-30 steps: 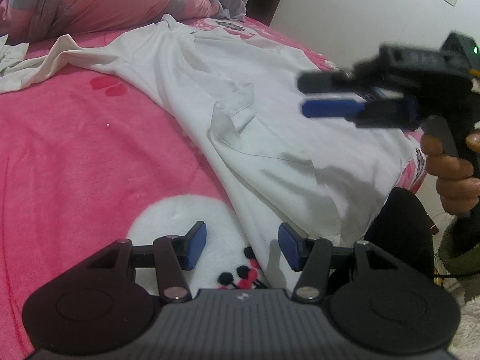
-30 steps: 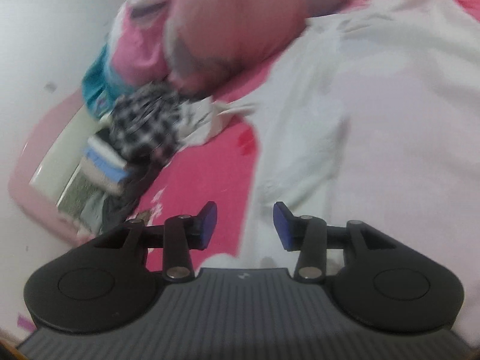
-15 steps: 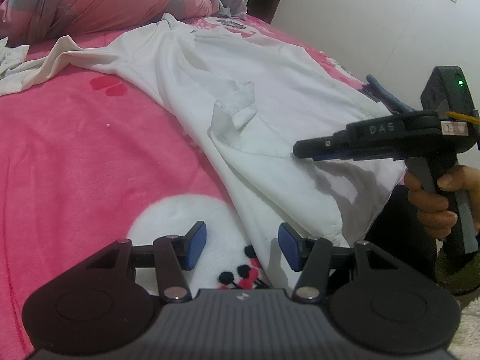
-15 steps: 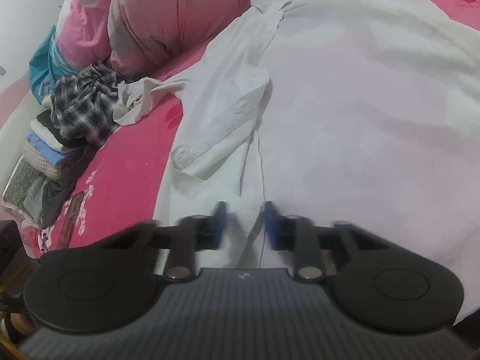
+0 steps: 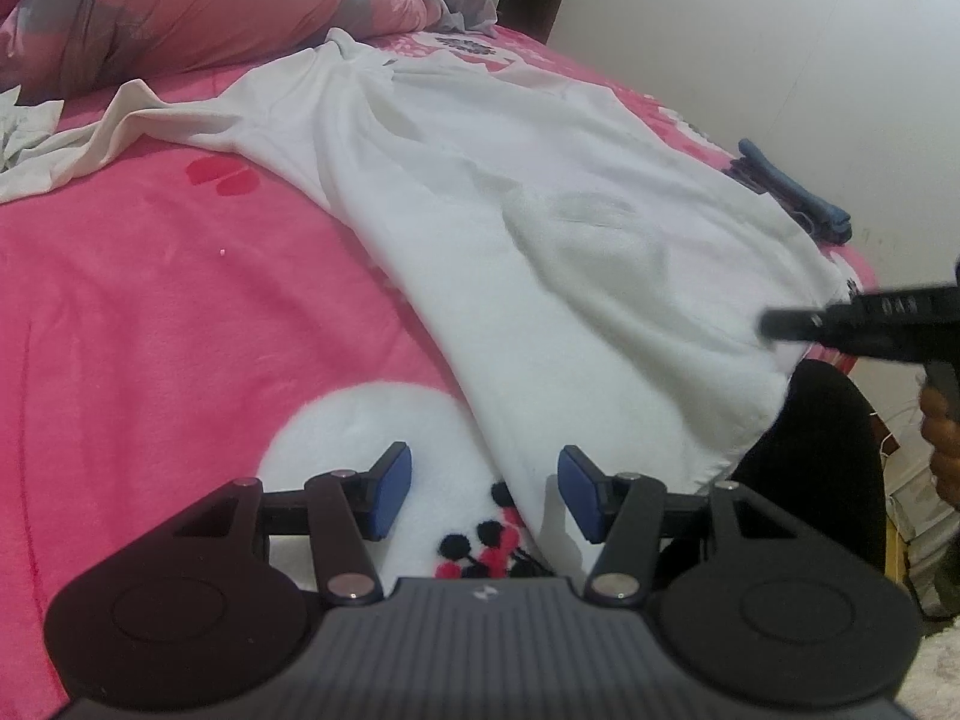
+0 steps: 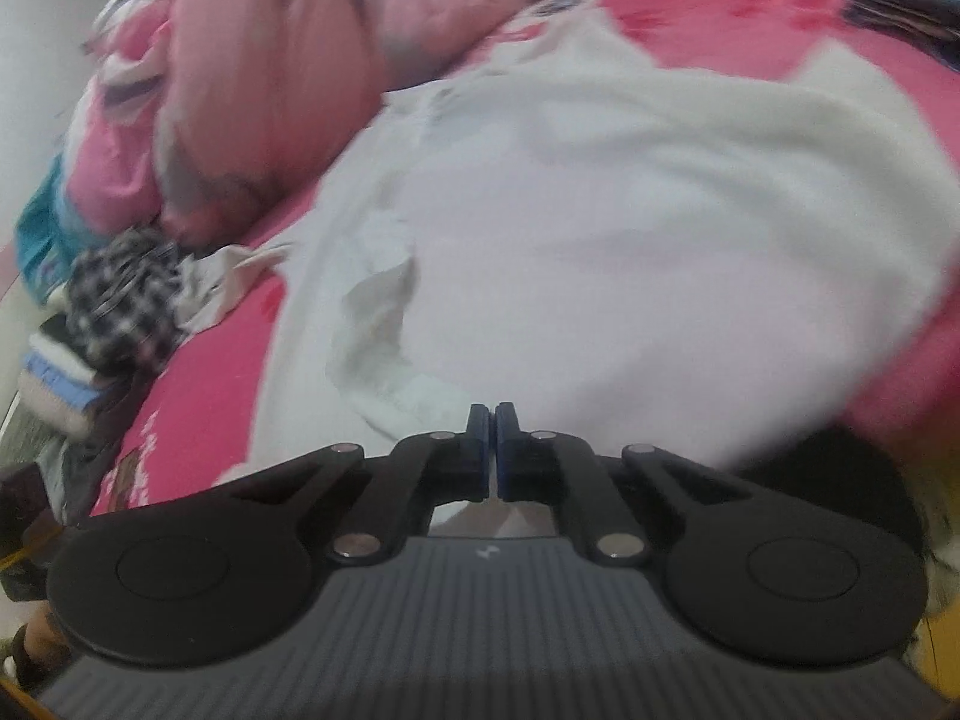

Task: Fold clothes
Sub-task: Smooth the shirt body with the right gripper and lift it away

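A white shirt (image 5: 540, 240) lies spread across the pink bed, one sleeve trailing to the left. My left gripper (image 5: 483, 492) hangs open just above the shirt's near hem, and its pads touch nothing. At the right edge of the left wrist view, my right gripper (image 5: 774, 324) reaches the shirt's right hem corner, where the cloth is drawn taut toward it. The right wrist view is blurred: my right gripper (image 6: 492, 438) has its blue pads pressed together at the near edge of the white shirt (image 6: 660, 240), pinching the cloth.
A pink blanket (image 5: 150, 330) covers the bed, with a pink and grey pillow (image 5: 210, 0) at the head. Folded dark blue clothes (image 5: 792, 192) lie at the far right edge. A checked garment on a stack of clothes (image 6: 120, 300) sits beside the bed. A person's hand (image 5: 942, 432) holds the right gripper.
My right gripper closed, dropped to the shirt's right hem and pulled out toward the right; the shirt's folded flap has flattened as the cloth was drawn. The left gripper stayed still and open.
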Motion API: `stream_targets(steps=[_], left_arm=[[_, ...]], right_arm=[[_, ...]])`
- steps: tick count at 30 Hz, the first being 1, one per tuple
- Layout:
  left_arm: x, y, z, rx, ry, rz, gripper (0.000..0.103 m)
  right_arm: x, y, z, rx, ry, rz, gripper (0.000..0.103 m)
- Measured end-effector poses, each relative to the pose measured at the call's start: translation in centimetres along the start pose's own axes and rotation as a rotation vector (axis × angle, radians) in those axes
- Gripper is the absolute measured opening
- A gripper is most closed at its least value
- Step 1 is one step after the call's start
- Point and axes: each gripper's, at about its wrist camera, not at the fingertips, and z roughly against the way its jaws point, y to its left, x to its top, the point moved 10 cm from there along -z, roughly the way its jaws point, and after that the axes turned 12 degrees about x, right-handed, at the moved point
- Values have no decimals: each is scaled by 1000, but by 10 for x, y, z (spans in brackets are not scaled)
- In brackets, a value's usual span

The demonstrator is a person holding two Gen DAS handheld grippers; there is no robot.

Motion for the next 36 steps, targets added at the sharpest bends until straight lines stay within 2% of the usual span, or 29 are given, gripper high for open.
stream_targets(steps=[6,11,22,25,28,32,36], left_arm=[[-1,1,3,9,7,6,56],[-4,0,6,20,11,-7,58],[-8,0,9,32,15,-20,59],[-8,1,11,31,15,-16,59],[-7,5,15,33,15,-4,60],[-1,14,22,55,-7,2,64],[7,18,24,61,-24,-9,64]], right_arm=[[-14,-22,11,-67,-11,-25,0],[-12,-22,17,-113,-30,28,0],[-4,-21,20,-148,-57,86,0],[-5,-29,16,-159,-33,62,3],[-5,-32,19,-156,-24,28,5],[9,-22,33,-128,-69,43,9],[33,-3,29,-34,-82,56,16]])
